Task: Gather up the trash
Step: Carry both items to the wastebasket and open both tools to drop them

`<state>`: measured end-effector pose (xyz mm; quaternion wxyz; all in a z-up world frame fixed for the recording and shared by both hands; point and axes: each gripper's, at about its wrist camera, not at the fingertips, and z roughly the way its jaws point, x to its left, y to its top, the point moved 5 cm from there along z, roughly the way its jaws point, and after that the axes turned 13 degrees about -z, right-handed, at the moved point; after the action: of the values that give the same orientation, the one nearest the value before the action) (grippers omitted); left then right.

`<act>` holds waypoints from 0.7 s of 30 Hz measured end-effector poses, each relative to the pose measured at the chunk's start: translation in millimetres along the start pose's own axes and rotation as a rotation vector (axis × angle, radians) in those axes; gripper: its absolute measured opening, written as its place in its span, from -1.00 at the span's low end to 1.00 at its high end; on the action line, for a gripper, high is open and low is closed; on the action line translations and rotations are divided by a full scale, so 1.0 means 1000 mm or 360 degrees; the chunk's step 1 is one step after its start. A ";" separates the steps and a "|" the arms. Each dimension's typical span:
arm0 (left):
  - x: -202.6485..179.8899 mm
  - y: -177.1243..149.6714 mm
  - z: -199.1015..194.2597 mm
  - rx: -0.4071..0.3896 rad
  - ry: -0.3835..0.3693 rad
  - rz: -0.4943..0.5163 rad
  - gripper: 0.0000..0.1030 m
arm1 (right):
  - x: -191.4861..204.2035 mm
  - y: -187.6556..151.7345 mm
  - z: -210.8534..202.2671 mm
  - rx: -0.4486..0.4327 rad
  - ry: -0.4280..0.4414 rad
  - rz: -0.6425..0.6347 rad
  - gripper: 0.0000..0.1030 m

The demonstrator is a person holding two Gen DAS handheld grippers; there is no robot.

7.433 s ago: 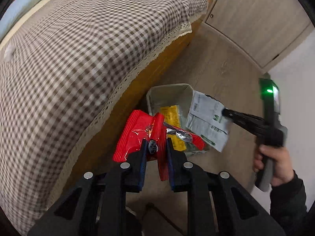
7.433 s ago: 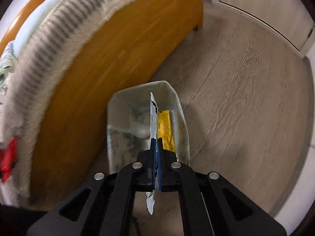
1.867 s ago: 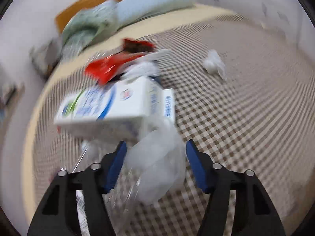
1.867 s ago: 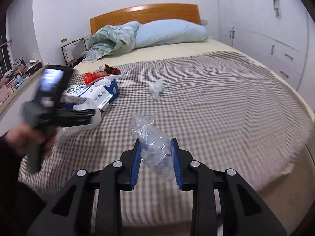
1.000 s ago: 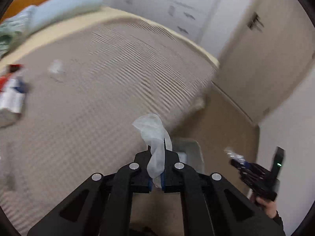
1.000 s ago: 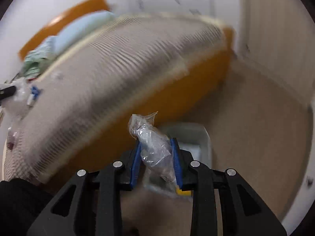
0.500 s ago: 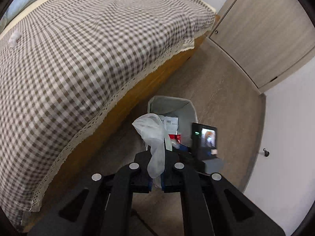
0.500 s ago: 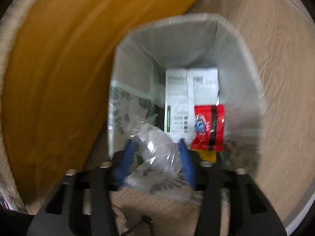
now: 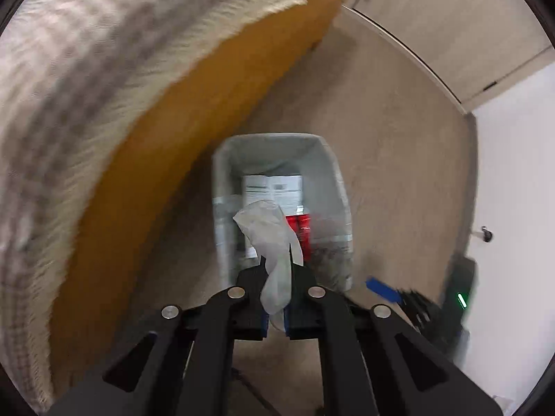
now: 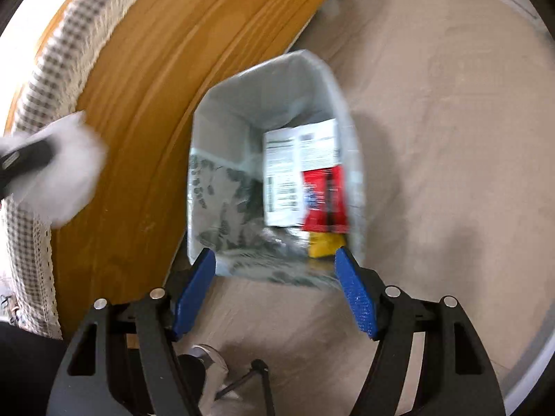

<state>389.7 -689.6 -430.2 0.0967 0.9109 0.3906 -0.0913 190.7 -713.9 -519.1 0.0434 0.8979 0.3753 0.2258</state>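
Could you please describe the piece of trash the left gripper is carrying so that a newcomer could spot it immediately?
Find the orange wooden bed frame; beside it on the floor stands a grey lined trash bin. Just in front of the bin, the left gripper pinches a crumpled translucent white plastic bag. Unlike the white printed carton and red wrapper inside the bin, it is plain and unprinted.

Wood-look floor (image 10: 433, 138) — lined trash bin (image 10: 333, 79) on it

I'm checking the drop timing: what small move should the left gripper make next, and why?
Probably open the left gripper: it is shut on the white plastic bag, which hangs about over the open bin, while the right gripper is open and empty.
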 end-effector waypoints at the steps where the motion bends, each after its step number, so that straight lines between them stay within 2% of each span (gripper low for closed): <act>1: -0.004 0.005 0.014 0.0025 -0.0006 0.0001 -0.51 | -0.004 -0.003 -0.007 -0.0007 -0.0023 0.0000 0.33; 2: -0.001 0.004 0.022 0.0038 0.0019 0.0001 0.33 | -0.009 -0.007 -0.015 -0.0013 -0.0062 -0.0006 0.33; 3: 0.004 0.003 0.035 0.0043 0.0067 -0.0009 0.62 | -0.014 -0.009 -0.020 -0.0015 -0.0100 -0.0010 0.33; 5: 0.017 -0.003 0.060 0.0077 0.0099 -0.0054 0.61 | -0.024 -0.011 -0.025 -0.0014 -0.0124 0.0003 0.33; 8: 0.038 -0.027 0.083 0.0266 0.0207 -0.0102 0.59 | -0.030 -0.010 -0.025 -0.0021 -0.0133 0.0041 0.33; 9: 0.039 -0.031 0.084 0.0277 0.0223 -0.0096 0.59 | -0.030 -0.009 -0.022 -0.0011 -0.0139 0.0044 0.33; 13: 0.042 -0.030 0.070 0.0197 0.0257 -0.0082 0.61 | -0.017 0.001 -0.019 0.0001 -0.0175 0.0016 0.33; 17: 0.048 -0.034 0.056 0.0196 0.0253 -0.0201 0.61 | 0.003 0.009 -0.023 -0.0016 -0.0171 -0.0069 0.33; 21: 0.052 -0.041 0.027 0.0135 0.0253 -0.0227 0.61 | 0.012 0.014 -0.032 -0.0028 -0.0237 -0.0111 0.33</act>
<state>392.9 -632.1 -472.7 0.0201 0.8885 0.4566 -0.0417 193.5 -718.7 -482.0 0.0869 0.8982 0.4002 0.1600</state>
